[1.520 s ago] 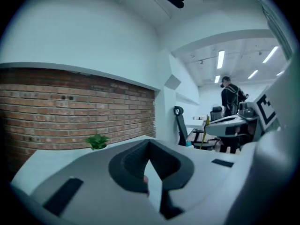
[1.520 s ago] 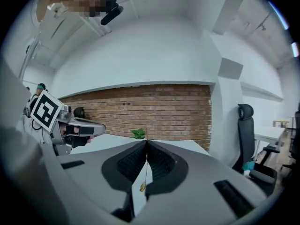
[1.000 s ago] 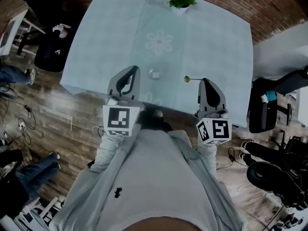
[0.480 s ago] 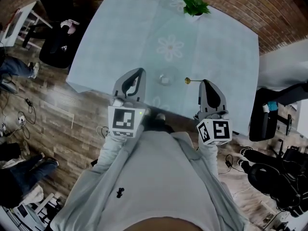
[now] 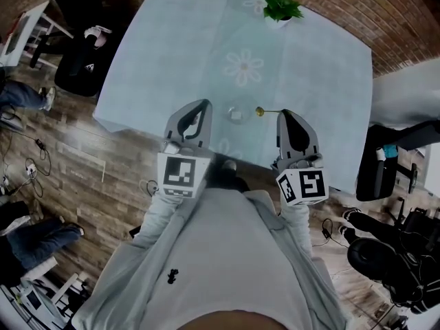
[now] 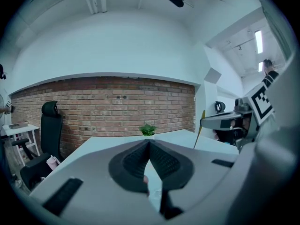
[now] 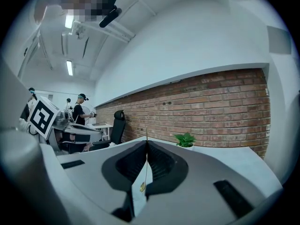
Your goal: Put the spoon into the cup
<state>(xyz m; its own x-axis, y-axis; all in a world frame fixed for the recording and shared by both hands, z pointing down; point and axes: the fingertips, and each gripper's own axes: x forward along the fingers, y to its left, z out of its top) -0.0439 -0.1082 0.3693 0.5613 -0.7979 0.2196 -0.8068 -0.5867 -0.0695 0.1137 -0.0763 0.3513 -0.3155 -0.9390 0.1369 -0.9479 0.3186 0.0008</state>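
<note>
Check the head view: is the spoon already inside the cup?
No, the spoon, held in the jaws of the right gripper, shows its bowl just right of the cup, outside the rim.

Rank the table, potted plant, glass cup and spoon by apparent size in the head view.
Largest: the table, by far.
Next: the potted plant.
Last: the glass cup and the spoon. They look about alike in extent; the spoon is thinner and partly hidden, so they are left unranked.
</note>
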